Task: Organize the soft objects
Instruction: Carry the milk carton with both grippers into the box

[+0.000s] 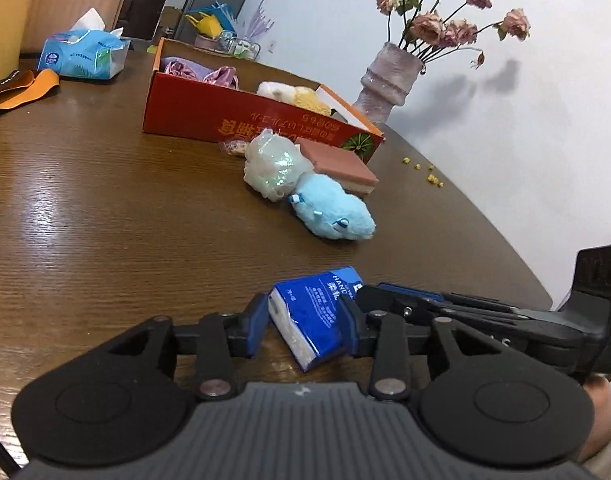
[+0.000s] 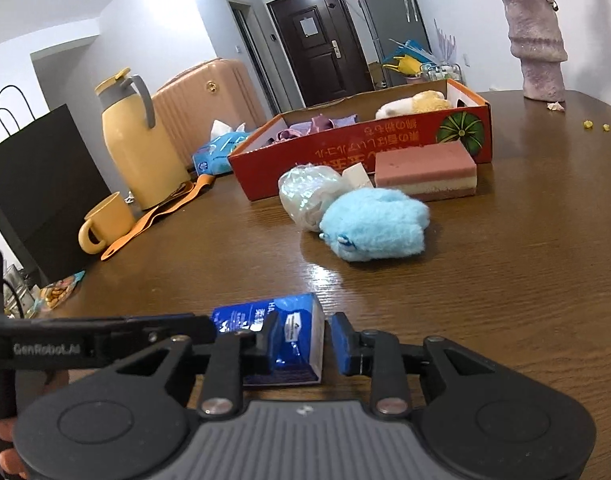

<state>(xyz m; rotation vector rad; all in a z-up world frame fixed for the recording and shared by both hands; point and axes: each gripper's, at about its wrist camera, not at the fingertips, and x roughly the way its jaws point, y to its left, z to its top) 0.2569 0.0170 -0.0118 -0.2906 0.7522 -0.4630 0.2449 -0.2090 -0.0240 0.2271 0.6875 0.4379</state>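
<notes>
A blue pocket tissue pack lies on the brown table, askew between the pads of my left gripper. The pads bracket it without pressing flat, so that gripper is open. My right gripper straddles one end of the same pack, with a strip of table showing between its right pad and the pack: open too. Each gripper reaches into the other's view from the side. Further back lie a light blue plush, a pearly mesh pouf and a pink sponge, in front of a red cardboard box that holds soft items.
A vase of dried roses stands behind the box near the table's curved edge. At the far left are a tissue box, a yellow jug, a mug, an orange strap and a black paper bag.
</notes>
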